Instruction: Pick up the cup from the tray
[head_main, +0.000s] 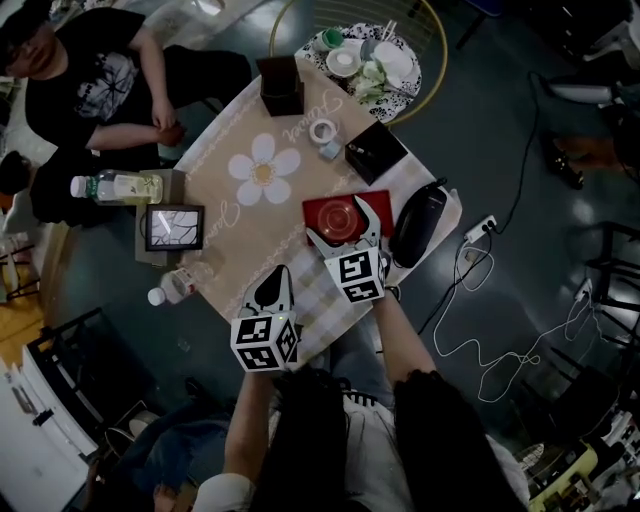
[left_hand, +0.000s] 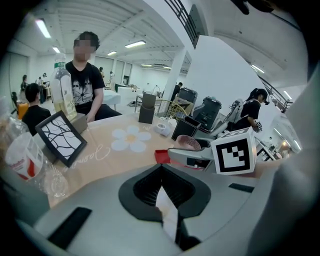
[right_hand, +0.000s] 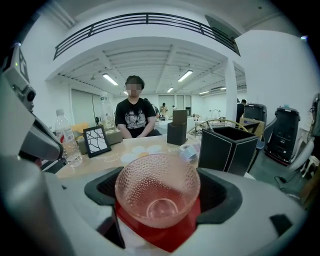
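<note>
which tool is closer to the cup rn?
Right. The right tool straddles the glass cup on the red tray, jaws apart on either side of it. The left tool sits shut, back by the table's near edge, left of the tray.

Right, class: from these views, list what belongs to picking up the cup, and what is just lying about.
In the job:
cup
red tray
right hand-held gripper, open around the cup

Lying about:
picture frame
tape roll
black box
water bottle
left hand-held gripper, shut and empty
</note>
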